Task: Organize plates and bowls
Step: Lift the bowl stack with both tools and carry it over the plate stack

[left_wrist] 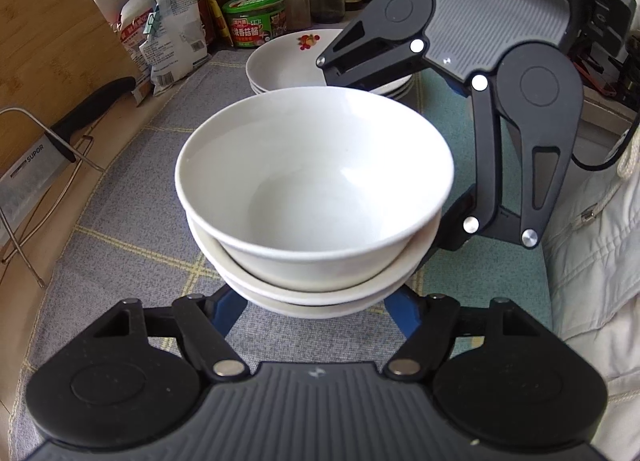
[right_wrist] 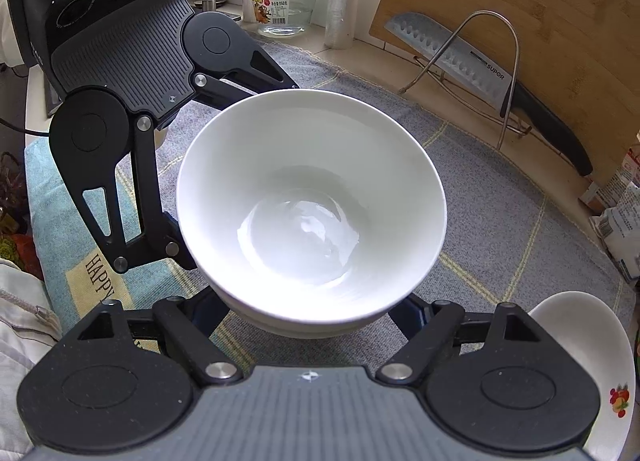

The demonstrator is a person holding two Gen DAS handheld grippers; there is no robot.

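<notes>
Bowls sit nested in one white bowl stack (left_wrist: 316, 181) dead centre on the checked cloth (left_wrist: 120, 221). My left gripper (left_wrist: 314, 311) is closed narrow on it, blue fingers (left_wrist: 228, 313) against both sides of the lowest bowls. My right gripper (right_wrist: 308, 317) comes in from 2 o'clock in the left wrist view. Its fingers flank the same stack low down, but the rim hides the pads, so I cannot tell whether they press.

Beyond the bowls at 12 o'clock the plate pile (left_wrist: 288, 65) stands just apart from them, a fruit print on the top plate. One arm of the right gripper hangs over its near edge. Bare cloth lies open at 7 to 10 o'clock of the stack in the left wrist view, and at 1 to 4 o'clock in the right wrist view. That side ends at the wire rack (right_wrist: 508, 61) and the wooden cutting board (right_wrist: 540, 21) leaning behind it.

The knife (right_wrist: 480, 65) in the rack reads SUPOR on its blade. The cloth shows HAPPY at 8 o'clock in the right wrist view. The glass jar (right_wrist: 282, 1) and green tin (left_wrist: 256, 17) carry labels too small to read
</notes>
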